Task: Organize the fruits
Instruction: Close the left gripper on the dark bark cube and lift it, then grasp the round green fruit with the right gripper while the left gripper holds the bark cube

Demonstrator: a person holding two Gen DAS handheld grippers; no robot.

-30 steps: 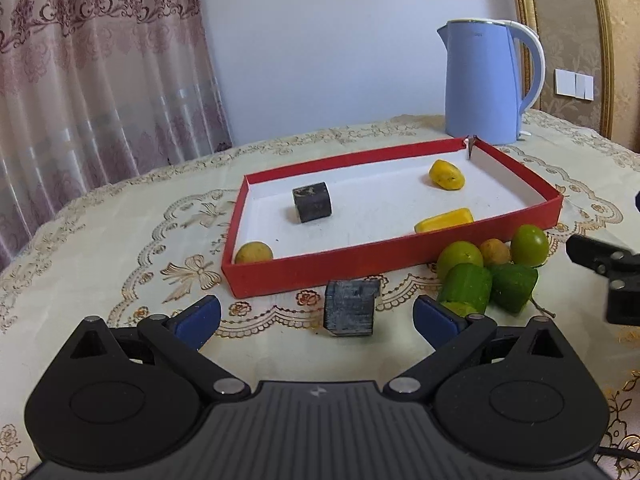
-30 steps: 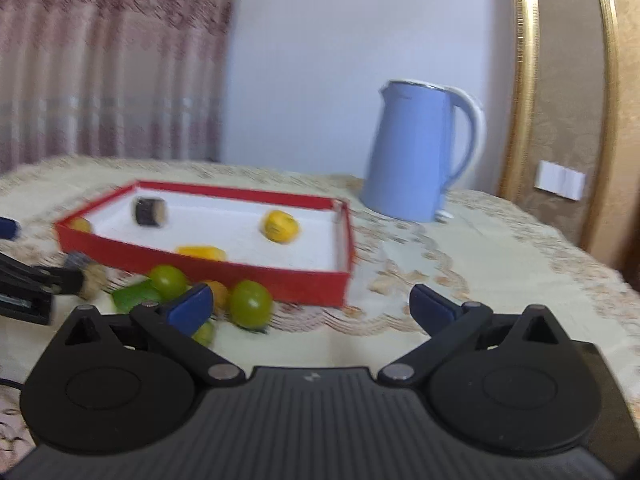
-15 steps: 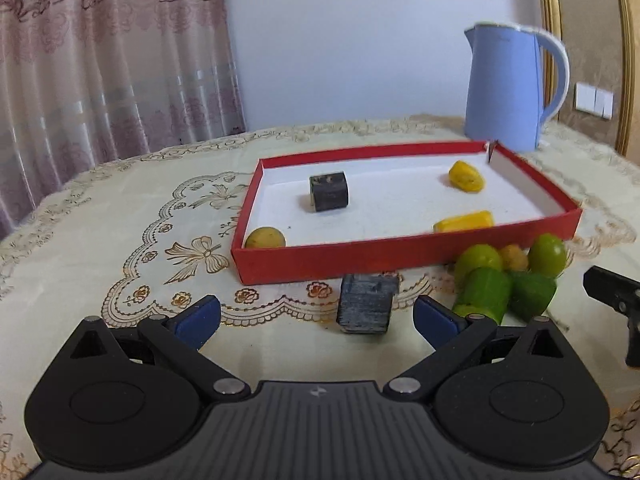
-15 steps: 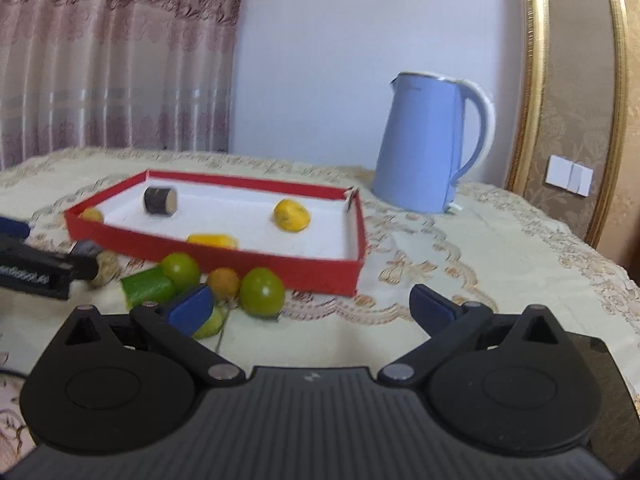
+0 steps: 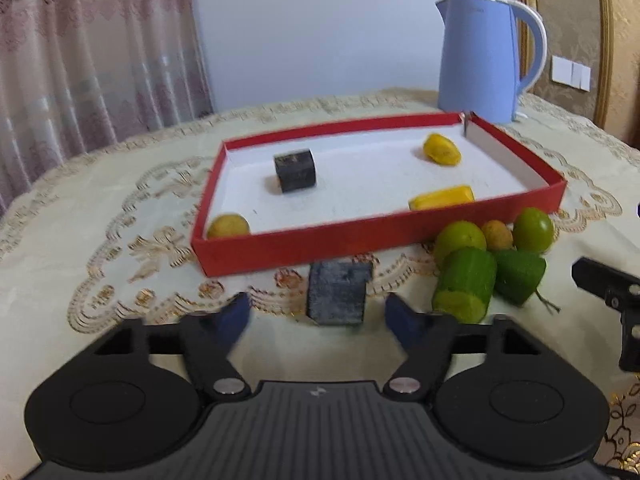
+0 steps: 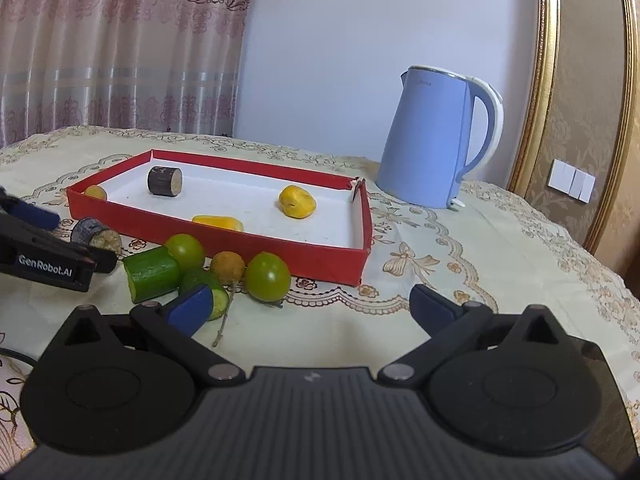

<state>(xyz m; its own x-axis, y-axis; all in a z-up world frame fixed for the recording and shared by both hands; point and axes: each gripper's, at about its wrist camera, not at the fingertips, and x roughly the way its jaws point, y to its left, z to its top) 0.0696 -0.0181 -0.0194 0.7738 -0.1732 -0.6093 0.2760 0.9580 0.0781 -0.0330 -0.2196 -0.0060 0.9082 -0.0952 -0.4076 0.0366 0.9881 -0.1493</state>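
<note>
Left tongs (image 5: 320, 316) closing, dark piece (image 5: 338, 297) between pads, untouched

A red tray (image 5: 360, 246) with a white floor holds yellow fruit (image 5: 441, 149) and a dark cylinder (image 5: 295, 170), with green fruit (image 5: 533, 230) just outside it, a pale blue kettle (image 5: 478, 56) behind, on cream cloth (image 5: 100, 208) patterned in gold.

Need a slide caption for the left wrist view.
Left gripper jaws closing around dark cylinder piece before the red tray.
</note>
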